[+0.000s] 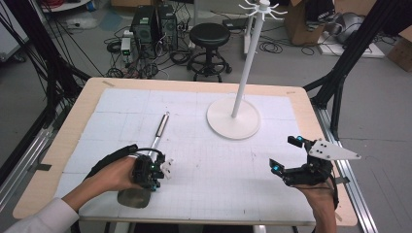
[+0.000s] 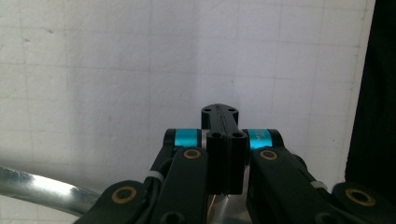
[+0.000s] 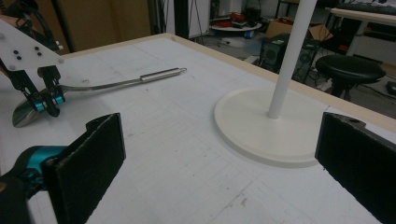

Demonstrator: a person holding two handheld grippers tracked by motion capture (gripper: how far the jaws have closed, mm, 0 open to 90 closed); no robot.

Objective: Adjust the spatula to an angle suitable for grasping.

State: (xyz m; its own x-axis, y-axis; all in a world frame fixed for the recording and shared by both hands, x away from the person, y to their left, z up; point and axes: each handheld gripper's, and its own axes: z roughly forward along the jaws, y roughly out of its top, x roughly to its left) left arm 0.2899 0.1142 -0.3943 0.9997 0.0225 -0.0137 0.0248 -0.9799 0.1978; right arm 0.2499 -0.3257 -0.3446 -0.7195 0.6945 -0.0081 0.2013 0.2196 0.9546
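Spoon (image 1: pixel 154 145) at the near left of the bench (image 1: pixel 68 131): a long metal one, lying flat on the white gridded mat (image 1: pixel 214 165), its bowl toward the person and its handle pointing away toward the middle. The left gripper (image 1: pixel 154 175), held in the person's left hand (image 1: pixel 114 174), sits over the neck of the spoon just above the bowl. In the left gripper view its fingers (image 2: pixel 223 140) are pressed together, and the shiny handle (image 2: pixel 42 189) curves in beside them at the lower left; whether the fingers actually pinch the metal cannot be told. In the right gripper view the left gripper's tips (image 3: pixel 46 103) meet the spoon (image 3: pixel 116 84) at the neck. The right gripper (image 1: pixel 286 154) hovers at the near right of the bench, well apart from the spoon, with its fingers (image 3: pixel 91 158) spread wide and nothing between them. A white stand (image 1: pixel 233 119) with a round base, a tall pole and hooked arms at the top rises from the far middle of the mat. Beyond the bench are a black stool (image 1: pixel 209 36), computer towers (image 1: pixel 153 24) and loose cables on the floor.
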